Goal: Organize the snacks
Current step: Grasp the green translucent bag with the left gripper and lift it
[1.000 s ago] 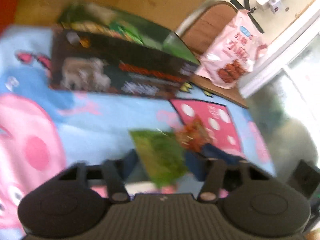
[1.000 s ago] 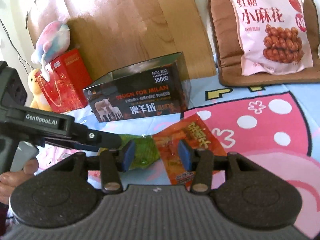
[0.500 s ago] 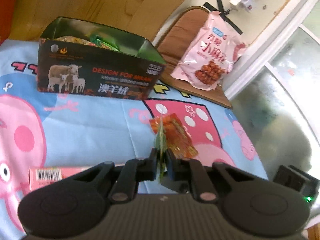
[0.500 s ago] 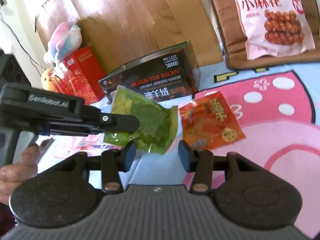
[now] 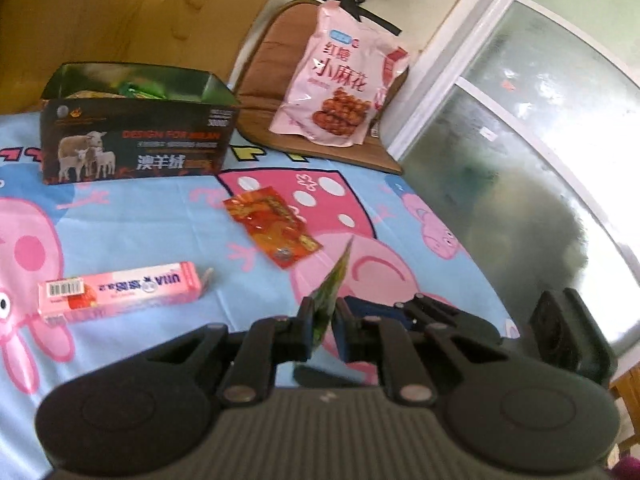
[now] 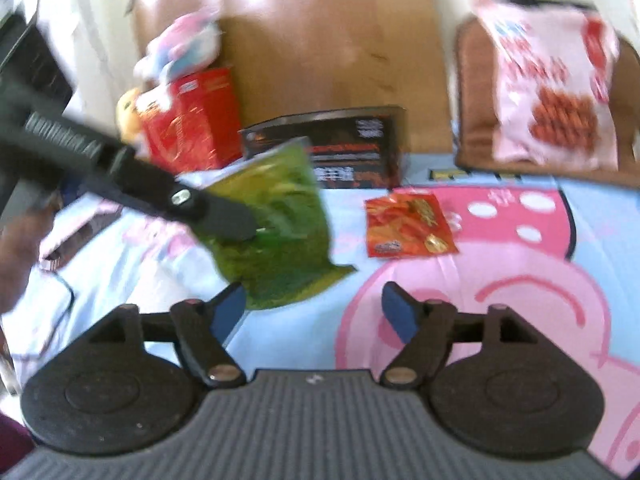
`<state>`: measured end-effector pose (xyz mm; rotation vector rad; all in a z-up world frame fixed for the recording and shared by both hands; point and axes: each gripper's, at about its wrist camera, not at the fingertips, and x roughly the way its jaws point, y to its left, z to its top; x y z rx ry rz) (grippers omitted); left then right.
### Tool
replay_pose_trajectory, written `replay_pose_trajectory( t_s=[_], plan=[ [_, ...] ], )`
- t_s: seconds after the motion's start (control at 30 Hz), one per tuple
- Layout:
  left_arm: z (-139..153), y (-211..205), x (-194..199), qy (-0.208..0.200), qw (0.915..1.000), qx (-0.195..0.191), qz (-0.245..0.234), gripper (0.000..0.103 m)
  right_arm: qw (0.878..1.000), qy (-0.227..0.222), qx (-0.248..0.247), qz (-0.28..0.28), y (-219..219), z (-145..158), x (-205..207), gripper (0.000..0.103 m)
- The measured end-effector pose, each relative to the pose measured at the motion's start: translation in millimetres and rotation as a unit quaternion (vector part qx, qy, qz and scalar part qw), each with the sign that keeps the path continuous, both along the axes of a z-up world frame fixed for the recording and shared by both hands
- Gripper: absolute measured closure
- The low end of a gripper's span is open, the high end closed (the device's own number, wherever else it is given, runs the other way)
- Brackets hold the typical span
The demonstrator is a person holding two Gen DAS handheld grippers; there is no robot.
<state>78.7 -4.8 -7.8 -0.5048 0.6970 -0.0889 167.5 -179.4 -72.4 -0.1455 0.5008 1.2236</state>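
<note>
The left gripper [image 5: 323,322] pinches the green snack packet [image 5: 331,291] edge-on, lifted off the cartoon sheet [image 5: 132,220]. Ahead lies the red packet [image 5: 272,227], beyond-left the dark box [image 5: 136,148]. The right gripper [image 6: 312,312] is spread wide, holding nothing.

A: Identify surface covering.
B: Cartoon-pig bedsheet [image 5: 132,216], blue and pink.
A: Identify background items.
B: Brown cushion [image 5: 272,92], wooden board [image 6: 320,40], red gift bag [image 6: 192,120], plush toy [image 6: 180,48].

right wrist view blurred: dark box [image 6: 324,148] print unreadable; pink bag [image 6: 552,84] smeared, its lettering illegible.
</note>
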Motion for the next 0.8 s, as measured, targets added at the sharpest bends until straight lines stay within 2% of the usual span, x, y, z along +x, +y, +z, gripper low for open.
replay_pose_trajectory(
  t_s=[0.07,0.17,0.3,0.5,0.8],
  plan=[
    [-2,1,0,0.001,0.9996,-0.027,-0.009,0.094,1.0,-0.024,-0.011,0.013,1,2,-8,0.023],
    [-2,-3,-2,-0.002,0.9995,-0.029,-0.015,0.097,0.998,-0.06,-0.025,0.024,-1,3,-18,0.023],
    [-4,-9,-2,-0.001,0.9992,-0.03,-0.027,0.097,0.998,-0.051,-0.027,0.012,-3,1,-16,0.024],
    [-19,-6,-1,0.025,0.9993,-0.028,-0.004,0.096,0.998,-0.029,-0.044,-0.023,4,-7,-11,0.026],
    [-27,1,-4,0.036,0.9984,-0.042,0.013,0.092,0.998,-0.034,-0.033,-0.037,-3,-7,-13,0.026]
  ],
)
